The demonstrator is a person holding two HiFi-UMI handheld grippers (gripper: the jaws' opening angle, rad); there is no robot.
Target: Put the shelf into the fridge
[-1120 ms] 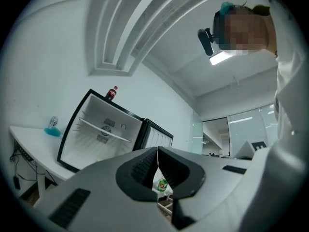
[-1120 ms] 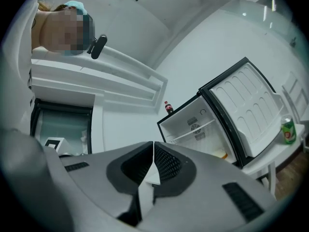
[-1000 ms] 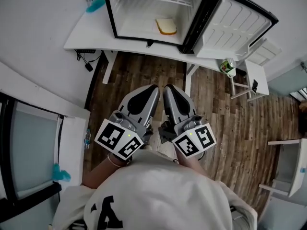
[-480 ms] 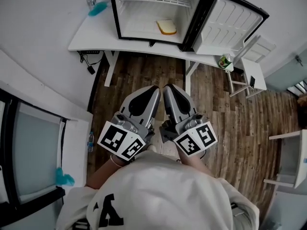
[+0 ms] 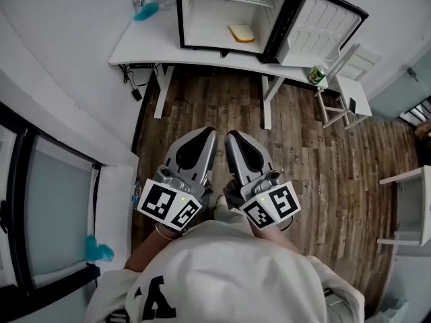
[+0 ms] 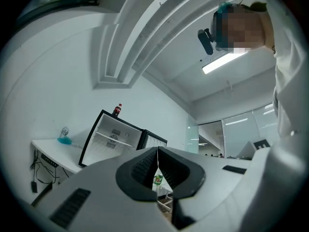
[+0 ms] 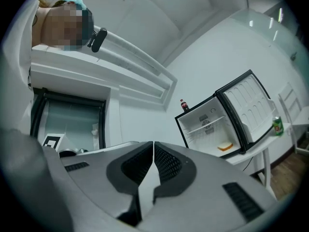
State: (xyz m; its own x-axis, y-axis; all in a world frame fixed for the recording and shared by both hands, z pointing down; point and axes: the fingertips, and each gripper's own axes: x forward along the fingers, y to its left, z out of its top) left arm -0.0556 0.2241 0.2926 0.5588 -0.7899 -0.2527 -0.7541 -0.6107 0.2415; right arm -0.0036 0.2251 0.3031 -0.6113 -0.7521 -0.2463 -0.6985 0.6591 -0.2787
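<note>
Fridge (image 5: 202,19) open ahead, wood floor (image 5: 202,99) between; left gripper (image 5: 205,133), right gripper (image 5: 231,136) jaws closed, empty.

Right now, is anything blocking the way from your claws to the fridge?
Nothing visible. Only wooden floor lies between the left claw, the right claw and the open fridge. A bread slice sits inside.

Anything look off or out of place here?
What looks like a bare slice of bread lies unwrapped on the floor of the fridge, whose door stands wide open. Nothing looks spilled or broken.
</note>
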